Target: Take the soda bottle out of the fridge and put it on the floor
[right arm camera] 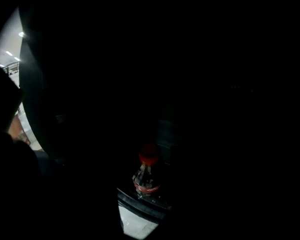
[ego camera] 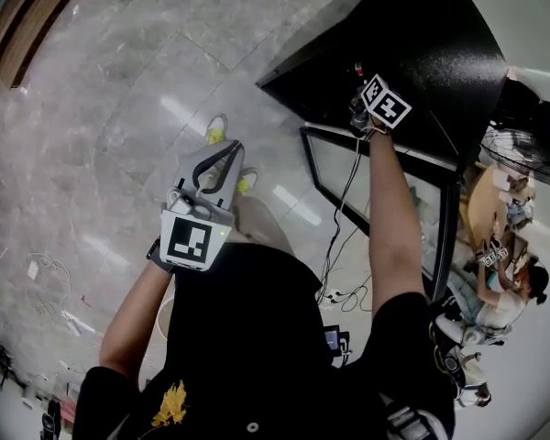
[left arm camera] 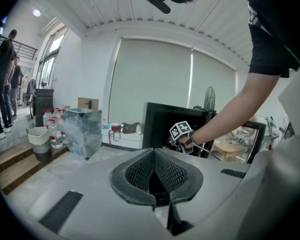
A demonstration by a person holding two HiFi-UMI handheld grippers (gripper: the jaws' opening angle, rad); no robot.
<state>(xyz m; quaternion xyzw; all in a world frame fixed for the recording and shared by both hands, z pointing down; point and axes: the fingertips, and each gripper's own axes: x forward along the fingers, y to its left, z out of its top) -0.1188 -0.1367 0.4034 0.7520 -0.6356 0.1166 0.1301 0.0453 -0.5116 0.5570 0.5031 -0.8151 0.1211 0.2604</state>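
Right gripper (ego camera: 367,110) is inside the black fridge (ego camera: 422,53), jaws wide, nothing held. Soda bottle (right arm camera: 147,176) stands lower centre of the right gripper view, behind a shelf rail (right arm camera: 140,204), apart from the jaws. Risk: in the dark interior a misjudged close tips the bottle, and the rail may snag it. Left gripper (left arm camera: 153,150) closed, empty. Open glass door (ego camera: 385,200) and dangling cable (ego camera: 346,200) crowd the way out.
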